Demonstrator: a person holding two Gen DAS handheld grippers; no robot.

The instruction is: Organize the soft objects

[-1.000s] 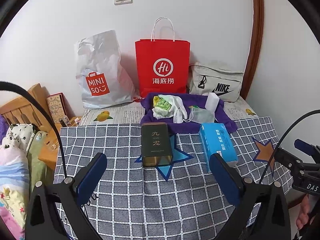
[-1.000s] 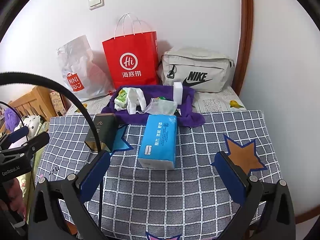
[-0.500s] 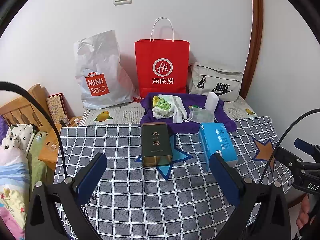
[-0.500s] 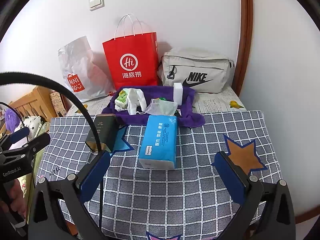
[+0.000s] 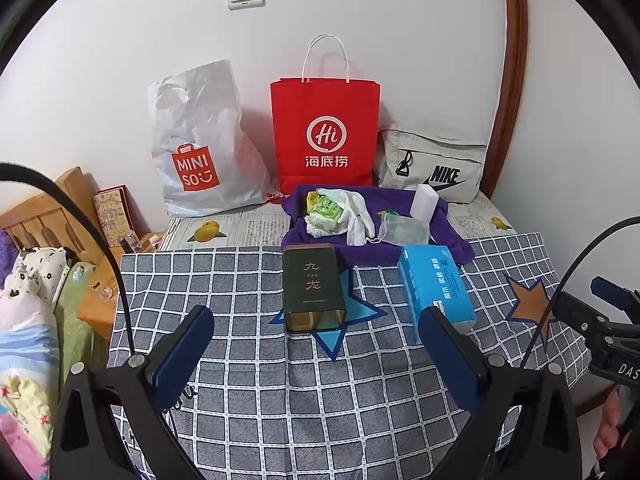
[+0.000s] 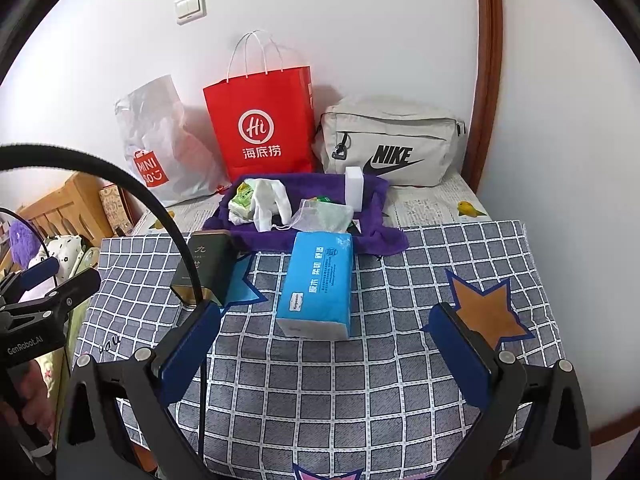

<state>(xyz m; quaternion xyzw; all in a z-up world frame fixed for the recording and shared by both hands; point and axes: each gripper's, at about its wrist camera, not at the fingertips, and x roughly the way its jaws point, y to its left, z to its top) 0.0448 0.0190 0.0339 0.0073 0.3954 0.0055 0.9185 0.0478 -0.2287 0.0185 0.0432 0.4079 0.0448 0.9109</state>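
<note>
A purple towel (image 5: 452,240) (image 6: 256,236) lies at the back of the checked table cloth (image 5: 320,380) (image 6: 360,380). On it sit a green packet (image 5: 326,210), white gloves (image 5: 358,216) (image 6: 272,200), a clear pouch (image 5: 406,230) (image 6: 326,216) and a white sponge block (image 5: 424,202) (image 6: 354,188). A blue tissue pack (image 5: 434,284) (image 6: 318,280) and a dark green tin (image 5: 314,286) (image 6: 208,264) lie in front of the towel. My left gripper (image 5: 316,344) and right gripper (image 6: 324,340) are open and empty, hovering over the near part of the table.
A white MINISO bag (image 5: 196,148), a red paper bag (image 5: 326,136) (image 6: 264,124) and a beige Nike bag (image 5: 434,164) (image 6: 392,144) stand against the wall. A wooden bedside stand (image 5: 100,280) and bedding are to the left. The wall and door frame are to the right.
Both grippers have crept slightly forward; nothing on the table has moved.
</note>
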